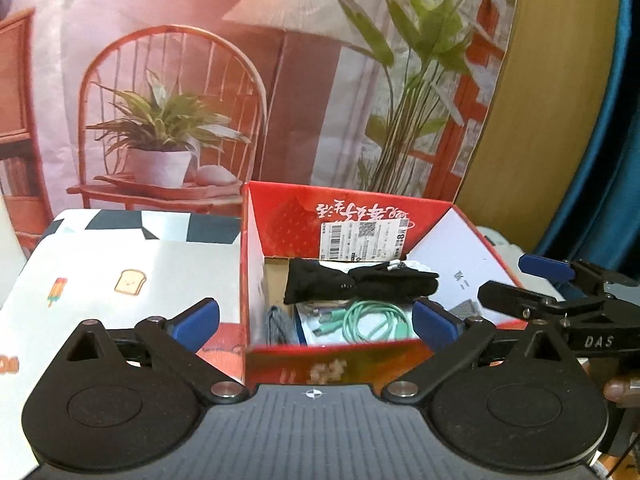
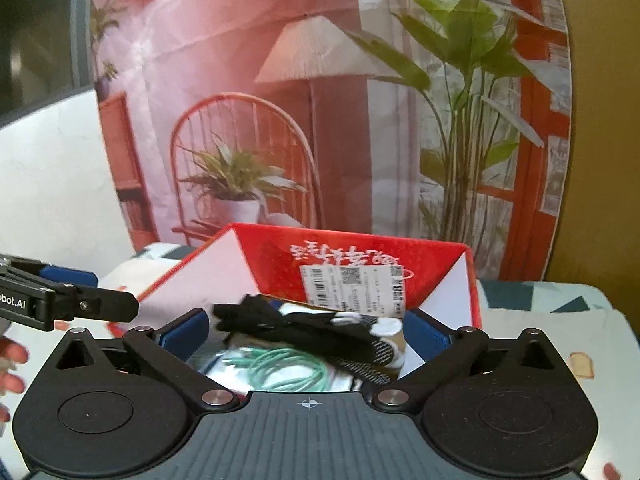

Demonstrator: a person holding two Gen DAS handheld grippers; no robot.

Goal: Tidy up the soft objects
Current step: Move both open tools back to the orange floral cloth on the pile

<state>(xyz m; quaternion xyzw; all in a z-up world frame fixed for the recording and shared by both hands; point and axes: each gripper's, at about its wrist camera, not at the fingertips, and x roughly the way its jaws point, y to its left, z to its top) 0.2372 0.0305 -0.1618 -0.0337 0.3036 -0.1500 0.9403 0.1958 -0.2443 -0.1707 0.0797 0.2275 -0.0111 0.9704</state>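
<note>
An open red cardboard box (image 1: 340, 354) stands on the table in front of both grippers. A black soft cloth item (image 1: 360, 284) lies loose across the top of its contents, free of any pad. My left gripper (image 1: 316, 320) is open at the box's near wall, blue pads spread wide and nothing between them. My right gripper (image 2: 306, 332) is also open, its pads on either side of the black cloth (image 2: 304, 328) as seen in the right wrist view, not touching it. Each gripper shows in the other's view: the right gripper (image 1: 524, 280) and the left gripper (image 2: 96, 290).
Under the cloth lie a mint green cable (image 1: 372, 320), a grey cable (image 1: 278, 326) and white packets. The box's back flap (image 2: 360, 260) carries a white label (image 1: 366, 240). A patterned tablecloth (image 1: 120, 280) covers the table; a printed backdrop (image 1: 180, 80) hangs behind. A person's fingers (image 2: 12, 364) show at left.
</note>
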